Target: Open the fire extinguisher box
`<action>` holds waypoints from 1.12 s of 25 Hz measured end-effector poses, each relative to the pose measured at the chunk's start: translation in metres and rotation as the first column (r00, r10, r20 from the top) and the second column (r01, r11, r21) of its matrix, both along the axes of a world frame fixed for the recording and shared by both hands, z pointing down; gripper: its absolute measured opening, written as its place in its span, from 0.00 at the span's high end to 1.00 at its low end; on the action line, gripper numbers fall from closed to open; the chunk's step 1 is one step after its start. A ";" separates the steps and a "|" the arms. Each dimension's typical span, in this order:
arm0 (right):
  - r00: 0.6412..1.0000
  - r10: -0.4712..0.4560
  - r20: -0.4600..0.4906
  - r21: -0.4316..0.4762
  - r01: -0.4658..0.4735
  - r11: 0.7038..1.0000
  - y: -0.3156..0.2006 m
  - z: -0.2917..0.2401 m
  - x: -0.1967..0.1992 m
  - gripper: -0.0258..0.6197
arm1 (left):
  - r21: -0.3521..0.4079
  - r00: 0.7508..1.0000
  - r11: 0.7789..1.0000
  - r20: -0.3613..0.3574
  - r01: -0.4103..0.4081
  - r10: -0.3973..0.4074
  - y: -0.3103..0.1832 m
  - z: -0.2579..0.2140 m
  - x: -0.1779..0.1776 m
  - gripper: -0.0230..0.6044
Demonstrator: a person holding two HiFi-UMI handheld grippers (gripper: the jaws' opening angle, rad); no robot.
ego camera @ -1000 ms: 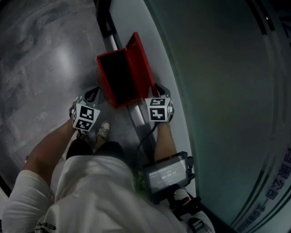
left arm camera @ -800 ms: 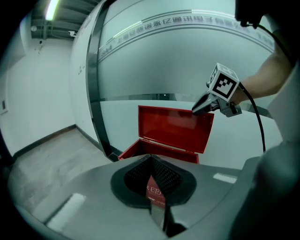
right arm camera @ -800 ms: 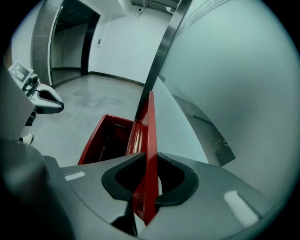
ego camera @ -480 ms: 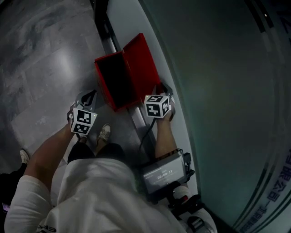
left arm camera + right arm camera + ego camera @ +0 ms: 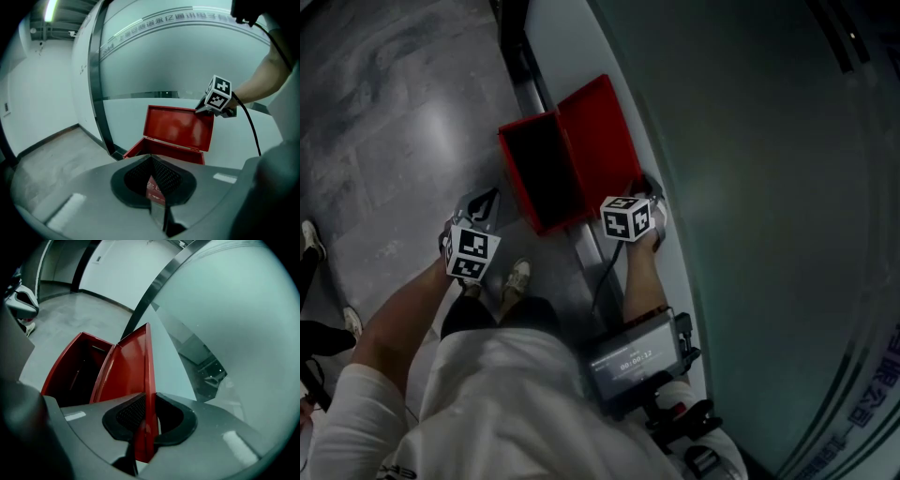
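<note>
The red fire extinguisher box (image 5: 539,173) stands on the floor against the glass wall, its dark inside showing. Its lid (image 5: 602,127) is swung back toward the glass. My right gripper (image 5: 649,190) is shut on the lid's near edge. Its jaws have just been closing, and in the right gripper view the thin red lid edge (image 5: 149,380) runs between its pads (image 5: 133,414). My left gripper (image 5: 483,202) hangs left of the box, apart from it, shut with nothing in it. From the left gripper view the lid (image 5: 180,129) stands upright with the right gripper (image 5: 200,110) at its top corner.
A frosted glass wall (image 5: 750,187) rises right behind the lid. A black metal frame (image 5: 517,56) runs along its foot beyond the box. The person's shoe (image 5: 516,275) and a waist-mounted screen (image 5: 633,361) are near. Another person's feet (image 5: 311,239) show at the left edge.
The right gripper has moved toward the glass with the lid's edge, and the lid has swung further open. The left gripper has stayed put. Someone's feet have come in at the left.
</note>
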State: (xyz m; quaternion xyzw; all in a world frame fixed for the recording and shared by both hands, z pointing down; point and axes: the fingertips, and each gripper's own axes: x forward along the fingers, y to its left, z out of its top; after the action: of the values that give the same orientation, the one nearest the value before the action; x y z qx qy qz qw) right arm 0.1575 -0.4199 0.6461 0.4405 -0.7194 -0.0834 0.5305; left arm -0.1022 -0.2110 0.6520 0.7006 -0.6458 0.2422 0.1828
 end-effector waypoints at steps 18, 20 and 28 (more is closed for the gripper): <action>0.997 0.046 -0.064 0.152 -0.036 0.988 0.001 0.002 0.004 0.72 | 0.006 1.000 1.000 0.009 -0.016 0.015 -0.006 -0.003 -0.001 0.96; 0.997 0.052 -0.049 0.162 -0.043 0.986 0.003 -0.003 0.003 0.72 | 0.008 1.000 1.000 0.009 -0.023 0.023 -0.007 -0.005 -0.002 0.96; 0.996 0.049 0.073 0.224 -0.064 0.973 0.020 -0.042 -0.014 0.82 | 0.041 0.998 0.998 0.005 -0.056 0.056 -0.010 -0.020 -0.001 0.96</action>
State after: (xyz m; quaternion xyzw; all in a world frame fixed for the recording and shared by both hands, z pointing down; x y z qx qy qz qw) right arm 0.1430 -0.4001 0.6039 0.5207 -0.7098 -0.1348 0.4548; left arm -0.1036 -0.2212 0.6322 0.7216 -0.6311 0.2353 0.1602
